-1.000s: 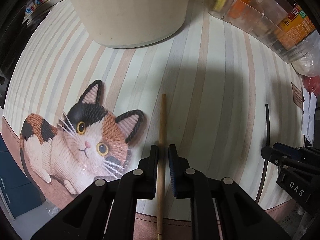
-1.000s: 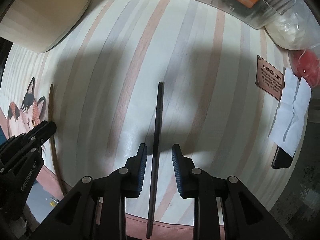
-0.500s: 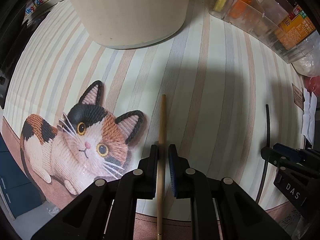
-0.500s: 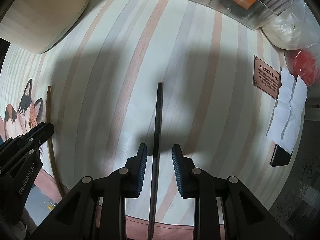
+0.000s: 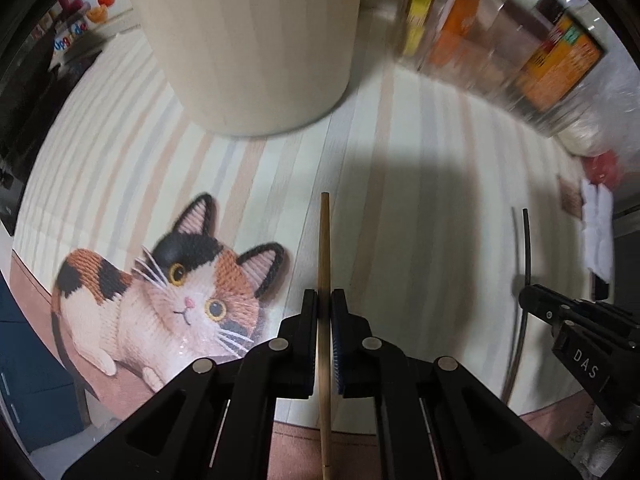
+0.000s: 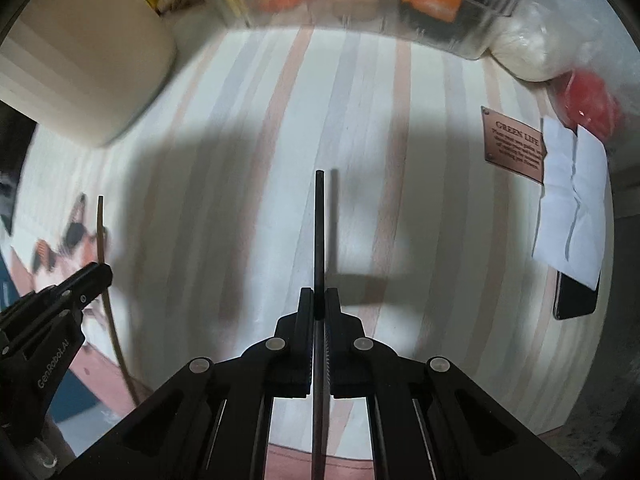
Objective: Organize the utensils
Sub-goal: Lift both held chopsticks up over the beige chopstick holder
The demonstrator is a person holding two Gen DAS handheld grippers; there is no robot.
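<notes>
My left gripper (image 5: 324,300) is shut on a light wooden chopstick (image 5: 324,248) that points forward between the jaws and is lifted off the striped tablecloth (image 5: 400,200). My right gripper (image 6: 319,298) is shut on a black chopstick (image 6: 319,232), also lifted above the cloth with its shadow beside it. A cream cylindrical holder (image 5: 248,40) stands ahead of the left gripper; it also shows at the far left in the right wrist view (image 6: 80,60). Each gripper shows at the edge of the other's view, the right (image 5: 576,320) and the left (image 6: 56,300).
A calico cat picture (image 5: 168,280) is printed on the cloth at the left. A clear bin of packets (image 5: 500,40) stands at the back right. A white bag (image 6: 524,52), a red item (image 6: 588,96), folded paper (image 6: 572,200) and a phone (image 6: 576,296) lie at the right edge.
Both grippers closed fully on their chopsticks and lifted them off the cloth. Both views tilted up and moved toward the holder and the bin.
</notes>
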